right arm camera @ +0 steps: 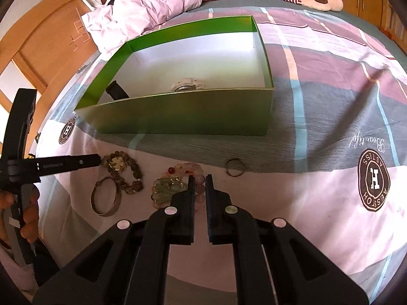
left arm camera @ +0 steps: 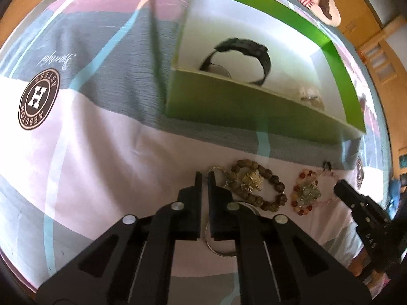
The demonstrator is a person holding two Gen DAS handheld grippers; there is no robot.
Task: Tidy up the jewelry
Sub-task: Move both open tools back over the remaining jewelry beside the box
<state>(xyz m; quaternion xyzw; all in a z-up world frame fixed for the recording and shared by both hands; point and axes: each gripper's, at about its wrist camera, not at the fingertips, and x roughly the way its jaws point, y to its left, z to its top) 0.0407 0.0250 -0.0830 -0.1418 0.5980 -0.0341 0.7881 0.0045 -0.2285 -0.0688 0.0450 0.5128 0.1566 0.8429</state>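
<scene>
Jewelry is partly sorted: a black watch lies in the green box on the bed, while the brown bead bracelet, metal bangle and thin ring wait outside. Left claw and right claw are both closed, empty.

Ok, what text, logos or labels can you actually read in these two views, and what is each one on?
"H" inside a round brown badge, printed on the pink, grey and white patterned bedsheet.
Ring lettering around that badge: seen upside down and partly cut off, so not reliably readable.
"Beautiful", cursive script on the same bedsheet, upside down.
Small white print on the left tool's black finger: too blurred to read.
Green cardboard box: no text visible.
</scene>
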